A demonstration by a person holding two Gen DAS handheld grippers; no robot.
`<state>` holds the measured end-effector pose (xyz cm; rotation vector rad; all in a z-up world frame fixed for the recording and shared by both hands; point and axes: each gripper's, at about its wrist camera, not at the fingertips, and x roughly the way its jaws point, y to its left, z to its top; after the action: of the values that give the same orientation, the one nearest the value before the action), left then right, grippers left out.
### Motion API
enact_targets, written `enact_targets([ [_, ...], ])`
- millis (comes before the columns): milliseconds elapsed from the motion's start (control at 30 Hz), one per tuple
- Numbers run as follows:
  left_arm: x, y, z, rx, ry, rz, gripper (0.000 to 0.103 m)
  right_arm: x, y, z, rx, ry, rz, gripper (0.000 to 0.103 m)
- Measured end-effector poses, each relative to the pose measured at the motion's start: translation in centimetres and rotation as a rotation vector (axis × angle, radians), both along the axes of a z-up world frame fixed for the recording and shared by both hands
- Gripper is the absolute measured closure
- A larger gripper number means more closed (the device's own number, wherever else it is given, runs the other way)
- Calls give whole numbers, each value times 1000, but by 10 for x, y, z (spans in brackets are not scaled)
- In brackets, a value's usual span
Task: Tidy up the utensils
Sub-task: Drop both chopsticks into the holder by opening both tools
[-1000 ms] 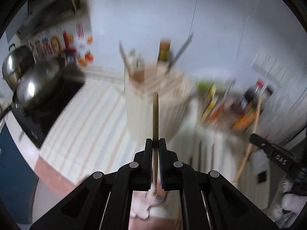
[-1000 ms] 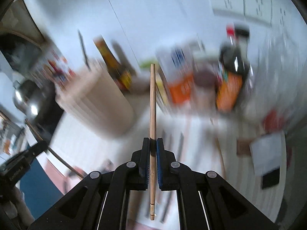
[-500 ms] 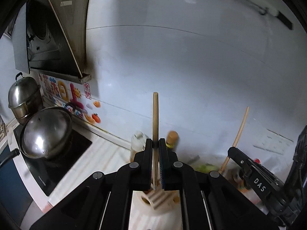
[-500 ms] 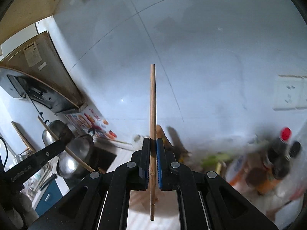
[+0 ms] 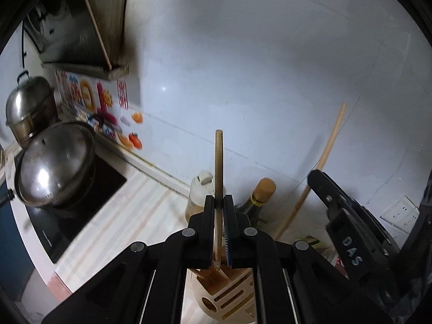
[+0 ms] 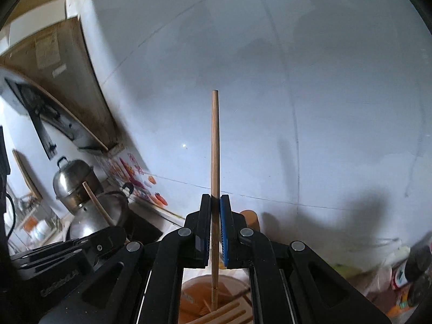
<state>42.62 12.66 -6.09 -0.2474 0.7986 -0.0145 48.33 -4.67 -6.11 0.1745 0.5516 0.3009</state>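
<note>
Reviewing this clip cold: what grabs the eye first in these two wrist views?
Each gripper is shut on a single wooden chopstick standing upright: the left gripper holds the left chopstick, the right gripper the right chopstick. Below both sits the pale slotted utensil holder. Off to the left, a shiny steel wok lid covers the black cooktop.
</note>
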Motion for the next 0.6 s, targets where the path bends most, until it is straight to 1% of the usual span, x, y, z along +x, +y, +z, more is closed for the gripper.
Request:
enact_targets([
  [167,-2,-3,-10,-11,42,-14,99,11,10,-16,-46,15,33,97],
  [300,-4,-8,-21,-14,87,-46,99,11,12,-24,-88,34,45,96],
  [433,-11,-6,-19,-68,117,-59,97,12,15,-29,-116,105,71,96],
  [467,-15,-4,-14,-81,116,-56,94,10,13,-27,-116,115,71,95],
  [500,-20,-3,-8,-81,106,-54,91,7,10,-25,-114,120,70,89],
  [533,-23,-1,-4,-68,96,-46,88,3,6,-21,-105,125,66,75],
  [567,-29,1,1,-56,84,-33,76,-1,0,-17,-94,129,58,69],
  [600,-37,4,7,-45,66,-14,51,-5,-6,-12,-76,131,48,60],
])
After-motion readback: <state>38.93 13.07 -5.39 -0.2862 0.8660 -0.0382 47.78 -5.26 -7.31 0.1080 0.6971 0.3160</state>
